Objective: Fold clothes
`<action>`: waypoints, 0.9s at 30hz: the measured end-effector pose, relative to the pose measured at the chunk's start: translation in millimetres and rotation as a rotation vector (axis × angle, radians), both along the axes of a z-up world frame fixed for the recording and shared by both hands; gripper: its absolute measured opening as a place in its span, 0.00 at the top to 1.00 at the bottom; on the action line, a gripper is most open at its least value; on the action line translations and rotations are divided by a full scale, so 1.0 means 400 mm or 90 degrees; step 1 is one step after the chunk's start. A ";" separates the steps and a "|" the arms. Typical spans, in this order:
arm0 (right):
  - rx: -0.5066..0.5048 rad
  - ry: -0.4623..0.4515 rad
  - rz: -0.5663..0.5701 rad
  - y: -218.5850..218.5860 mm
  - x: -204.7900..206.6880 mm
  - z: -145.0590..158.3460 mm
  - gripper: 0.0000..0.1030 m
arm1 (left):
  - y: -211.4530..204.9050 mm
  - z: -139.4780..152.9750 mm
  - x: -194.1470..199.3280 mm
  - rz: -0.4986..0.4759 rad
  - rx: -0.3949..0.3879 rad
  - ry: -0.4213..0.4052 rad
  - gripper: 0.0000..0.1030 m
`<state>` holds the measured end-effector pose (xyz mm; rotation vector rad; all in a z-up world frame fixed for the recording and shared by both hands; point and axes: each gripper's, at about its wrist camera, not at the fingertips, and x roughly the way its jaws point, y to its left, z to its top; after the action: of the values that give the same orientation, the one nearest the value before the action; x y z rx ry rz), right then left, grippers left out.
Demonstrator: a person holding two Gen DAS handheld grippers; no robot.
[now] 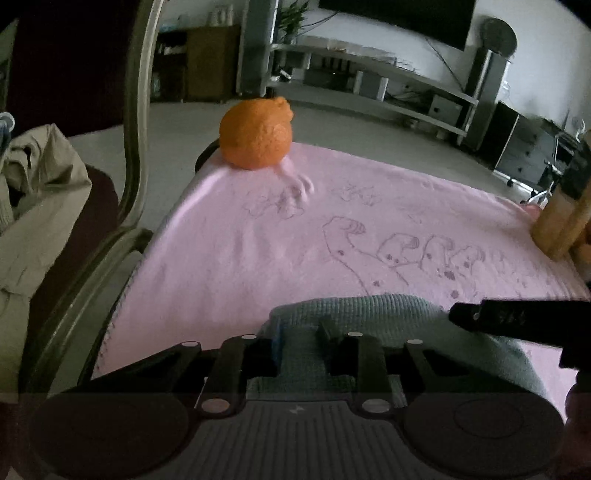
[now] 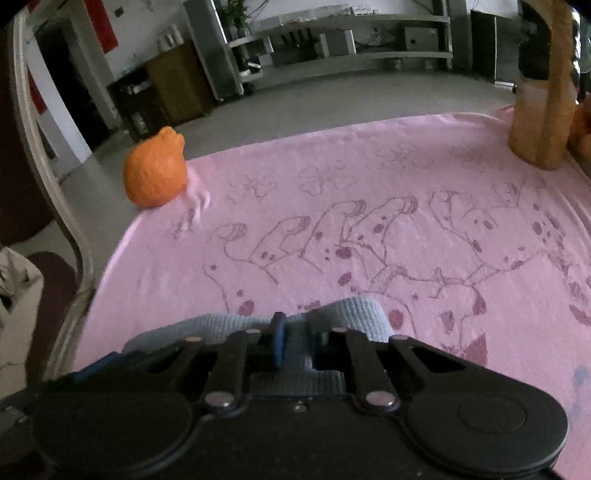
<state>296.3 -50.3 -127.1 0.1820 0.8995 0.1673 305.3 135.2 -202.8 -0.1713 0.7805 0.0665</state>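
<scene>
- A pink cloth [image 2: 369,206] printed with spotted dogs and flowers in thin purple outline covers the whole table top, lying flat apart from a few small wrinkles beside the fruit.
- An orange [image 1: 255,133] with a knobbly top sits at the far left corner of that cloth, right by the edge.
- At the far right edge stands a tan wooden stand [image 2: 541,110], upright on the pink cloth.
- The garment is a small blue-grey waffle-knit cloth [image 2: 325,317], bunched at the near edge of the table, lying on the pink cloth.
- The left gripper [image 1: 301,339] has its two fingers closed in on a fold of the blue-grey fabric, which fills the gap between them.
- The right gripper [image 2: 297,336] likewise pinches the same fabric between its fingers, a raised fold of it curling up just beyond the tips.
- In the left wrist view the right gripper's dark body reaches in from the right, just above the bunched fabric.
- A chair [image 1: 135,122] with a pale curved frame stands to the left of the table, with a beige garment [image 1: 33,206] heaped near it.
- Beyond the table is bare grey floor, then a long low shelf unit [image 1: 373,79] against a white wall, with a dark screen [image 1: 399,16] above it and a brown cabinet [image 2: 177,81] further left.
</scene>
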 end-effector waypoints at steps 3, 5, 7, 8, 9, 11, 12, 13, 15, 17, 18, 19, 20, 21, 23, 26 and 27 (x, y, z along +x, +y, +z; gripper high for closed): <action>-0.016 -0.005 0.019 0.001 -0.015 0.030 0.90 | 0.013 0.012 -0.016 -0.001 -0.014 0.001 0.65; -0.027 -0.009 0.031 0.001 -0.025 0.051 0.86 | 0.033 0.041 -0.043 0.001 -0.034 -0.004 0.61; 0.019 -0.016 0.017 -0.047 -0.065 0.092 0.81 | 0.056 0.077 -0.090 0.011 -0.047 -0.014 0.66; 0.039 -0.020 0.004 -0.076 -0.089 0.115 0.79 | 0.071 0.094 -0.118 0.017 -0.053 -0.022 0.68; 0.053 -0.025 -0.006 -0.104 -0.112 0.138 0.76 | 0.084 0.101 -0.138 0.018 -0.062 -0.032 0.67; 0.072 -0.020 -0.018 -0.154 -0.159 0.168 0.72 | 0.102 0.098 -0.169 0.017 -0.087 -0.049 0.66; 0.080 -0.016 -0.024 -0.178 -0.182 0.181 0.68 | 0.106 0.092 -0.183 0.013 -0.097 -0.054 0.67; 0.086 -0.007 -0.027 -0.195 -0.206 0.186 0.65 | 0.100 0.109 -0.218 0.003 -0.103 -0.054 0.69; 0.090 0.015 -0.028 -0.216 -0.248 0.186 0.65 | 0.082 0.106 -0.247 -0.017 -0.106 -0.039 0.77; 0.081 0.025 -0.019 -0.210 -0.283 0.174 0.65 | 0.058 0.090 -0.262 -0.032 -0.099 -0.014 0.82; 0.074 0.024 -0.013 -0.202 -0.297 0.168 0.67 | 0.046 0.081 -0.270 -0.039 -0.095 -0.002 0.82; 0.064 0.017 -0.006 -0.190 -0.308 0.165 0.77 | 0.037 0.074 -0.272 -0.041 -0.081 0.008 0.83; 0.057 0.005 0.007 -0.173 -0.318 0.164 0.81 | 0.028 0.068 -0.272 -0.041 -0.061 0.017 0.82; 0.055 -0.007 0.023 -0.156 -0.323 0.163 0.86 | 0.019 0.061 -0.273 -0.041 -0.041 0.026 0.80; 0.029 -0.048 0.055 -0.115 -0.331 0.160 0.86 | 0.020 0.037 -0.259 -0.030 -0.029 0.047 0.77; -0.016 -0.044 0.071 -0.069 -0.313 0.110 0.86 | 0.044 0.019 -0.239 -0.014 -0.049 0.064 0.72; -0.031 -0.040 0.071 -0.060 -0.309 0.086 0.86 | 0.050 0.017 -0.235 -0.013 -0.055 0.066 0.71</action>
<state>172.7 -74.3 -92.8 0.0815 0.8511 0.2533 211.2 155.1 -196.1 -0.2428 0.8892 0.0221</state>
